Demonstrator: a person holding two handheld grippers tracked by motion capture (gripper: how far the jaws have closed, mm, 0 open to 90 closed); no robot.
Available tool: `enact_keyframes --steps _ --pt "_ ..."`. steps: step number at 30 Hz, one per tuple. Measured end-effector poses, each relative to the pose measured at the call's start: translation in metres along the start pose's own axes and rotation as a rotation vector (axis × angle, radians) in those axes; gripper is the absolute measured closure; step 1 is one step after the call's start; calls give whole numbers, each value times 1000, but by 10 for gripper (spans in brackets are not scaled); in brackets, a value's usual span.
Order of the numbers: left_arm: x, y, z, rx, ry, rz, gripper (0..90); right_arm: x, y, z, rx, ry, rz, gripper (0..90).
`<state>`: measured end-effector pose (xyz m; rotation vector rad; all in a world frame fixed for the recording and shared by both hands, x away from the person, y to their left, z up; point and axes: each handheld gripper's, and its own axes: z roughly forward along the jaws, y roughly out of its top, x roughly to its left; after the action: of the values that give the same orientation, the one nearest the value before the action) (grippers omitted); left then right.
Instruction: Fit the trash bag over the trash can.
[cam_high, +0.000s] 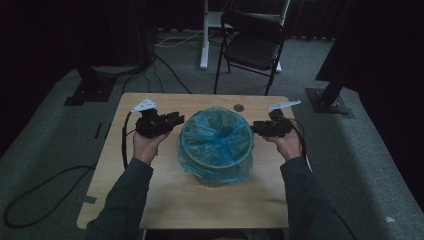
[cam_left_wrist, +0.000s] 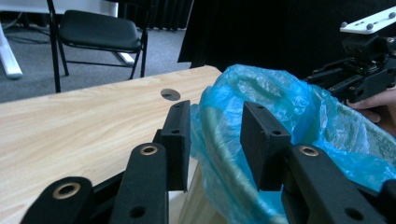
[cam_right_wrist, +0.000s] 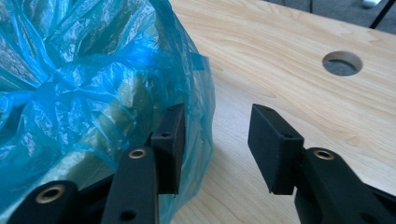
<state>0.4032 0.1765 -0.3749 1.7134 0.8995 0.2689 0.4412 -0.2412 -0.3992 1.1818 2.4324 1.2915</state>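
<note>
While dim | wooden table (cam_high: 165, 200) | grey carpet (cam_high: 45, 145) | black chair (cam_high: 252, 42)

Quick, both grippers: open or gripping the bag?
Left gripper: open, astride the blue bin bag at the rim.
Right gripper: open, holding nothing, beside the bag.

A light wooden desk (cam_high: 165, 200) with rounded corners stands on grey carpet. A round hole (cam_high: 239, 107) is cut near its far edge. A small bin (cam_high: 210, 180), lined with a blue plastic bag (cam_high: 215, 140) draped over its rim, stands on the middle of it.
</note>
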Motion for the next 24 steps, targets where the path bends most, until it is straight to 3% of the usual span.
enact_keyframes --steps 5,11,15,20,24 --pt "-9 10 3 1 -8 38 611 0 -2 -10 -57 -44 15 511" --pt "-21 19 12 17 -41 81 598 -1 -5 -17 -81 -45 29 483" --pt "-27 24 17 24 -56 98 592 -1 -11 -26 -141 -67 54 471" --pt "-34 29 24 45 -65 122 592 -3 -12 -31 -171 -48 71 463" --pt "-38 30 29 51 -75 131 592 -1 -12 -35 -200 -35 57 453"
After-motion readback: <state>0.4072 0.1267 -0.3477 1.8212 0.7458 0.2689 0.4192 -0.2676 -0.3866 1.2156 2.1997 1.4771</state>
